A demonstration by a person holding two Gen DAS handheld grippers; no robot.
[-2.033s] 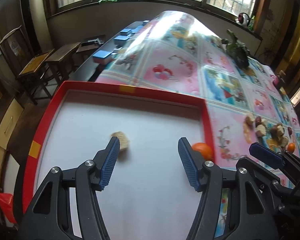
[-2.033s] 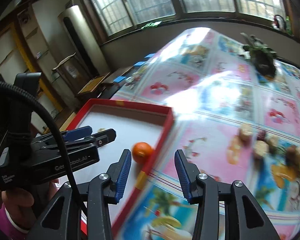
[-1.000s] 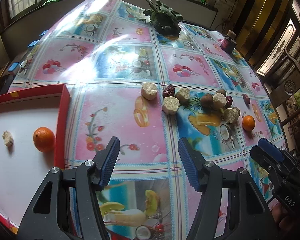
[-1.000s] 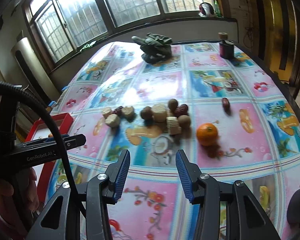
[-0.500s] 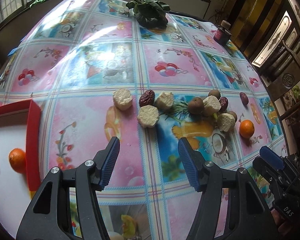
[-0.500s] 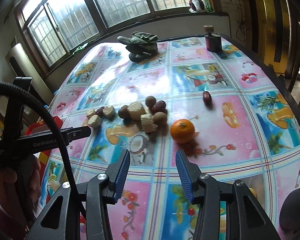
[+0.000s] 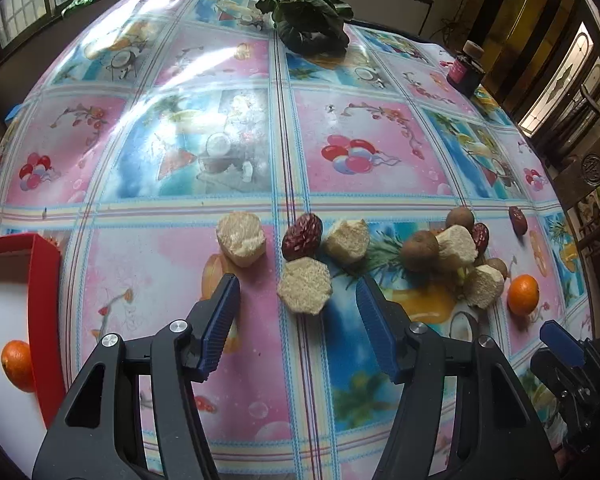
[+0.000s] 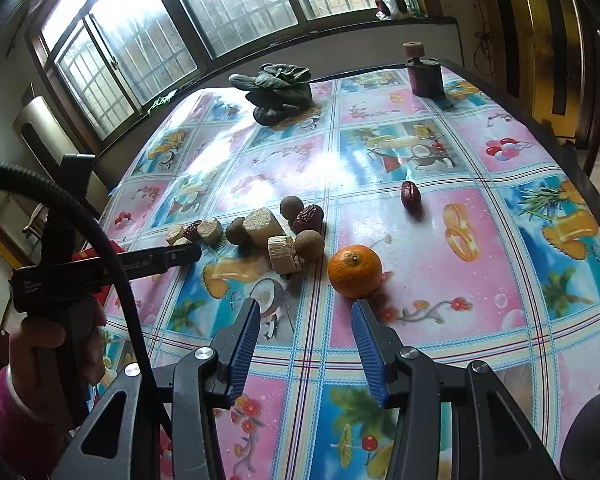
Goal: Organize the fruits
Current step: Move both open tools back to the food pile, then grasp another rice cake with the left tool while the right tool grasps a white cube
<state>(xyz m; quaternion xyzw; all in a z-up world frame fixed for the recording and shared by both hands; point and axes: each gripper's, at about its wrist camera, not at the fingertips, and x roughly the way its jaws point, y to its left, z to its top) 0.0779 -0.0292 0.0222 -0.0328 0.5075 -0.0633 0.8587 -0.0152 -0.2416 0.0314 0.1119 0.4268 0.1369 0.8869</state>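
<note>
Both pairs of jaws stand part-open with nothing between them. Blue pads of the left gripper (image 7: 298,302) frame a pale, crumbly round chunk (image 7: 305,286) lying on the flowered oilcloth (image 7: 360,120), apart from both pads and a little ahead of them. By the right wrist view, the right gripper (image 8: 305,312) hangs above the cloth just short of a loose mandarin (image 8: 355,270); its right-hand fingertip shows directly under the fruit in the picture, though I cannot tell whether it touches.

Sorting looks barely begun. At the left edge of the left wrist view, a red-rimmed tray (image 7: 44,304) with a white floor holds one mandarin (image 7: 17,365), plus a pale scrap at the very margin, too cut off to name. Everything else is out on the table: another pale chunk (image 7: 241,238), a wrinkled red date (image 7: 302,236), a third chunk (image 7: 347,239), then a tight cluster of brown longan-like fruits (image 7: 421,250), more chunks and dates, and one date (image 7: 517,220) lying off alone. Further back sit a leafy green vegetable (image 7: 308,24) and a dark jar (image 7: 466,68), neither obviously part of the job.

My reading: each gripper is lined up for a fresh pick, with most pieces yet to go.
</note>
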